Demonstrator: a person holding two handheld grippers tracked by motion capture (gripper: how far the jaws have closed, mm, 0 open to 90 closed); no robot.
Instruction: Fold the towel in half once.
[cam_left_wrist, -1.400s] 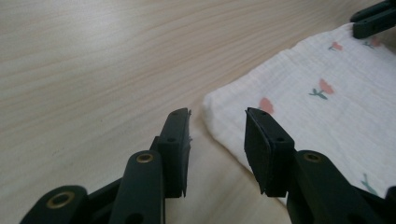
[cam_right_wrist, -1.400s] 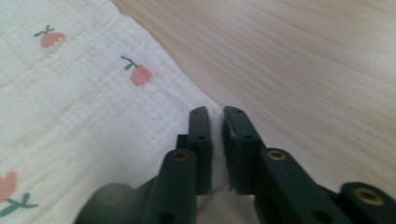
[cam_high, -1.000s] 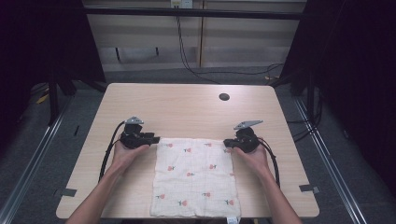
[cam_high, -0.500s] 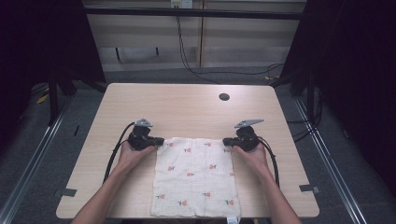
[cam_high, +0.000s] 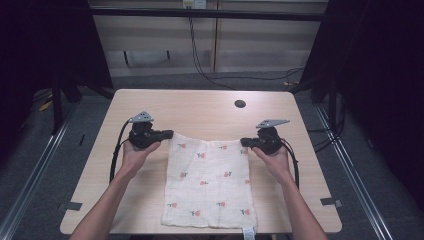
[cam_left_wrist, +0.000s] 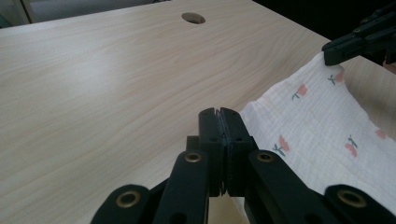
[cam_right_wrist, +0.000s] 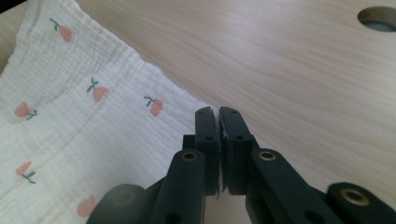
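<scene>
I've got the cloth (cam_high: 210, 182) on the table (cam_high: 200, 107), near edge at my side, far edge raised a bit. Left gripper (cam_left_wrist: 218, 114) is clamped on the far-left corner, right gripper (cam_right_wrist: 218, 112) pinched on the far-right corner; left jaws have just been closing w/ fabric between. Thin, light, floppy muslin, so it'll sag in the middle & may slip. Corners look like the best hold, w/ even tension.

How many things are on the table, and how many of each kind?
Flowered cloth: 1
Black grippers: 2, the left gripper and the right gripper, each pinching a far corner of the cloth
Round hole in the table: 1
Total: 4
</scene>
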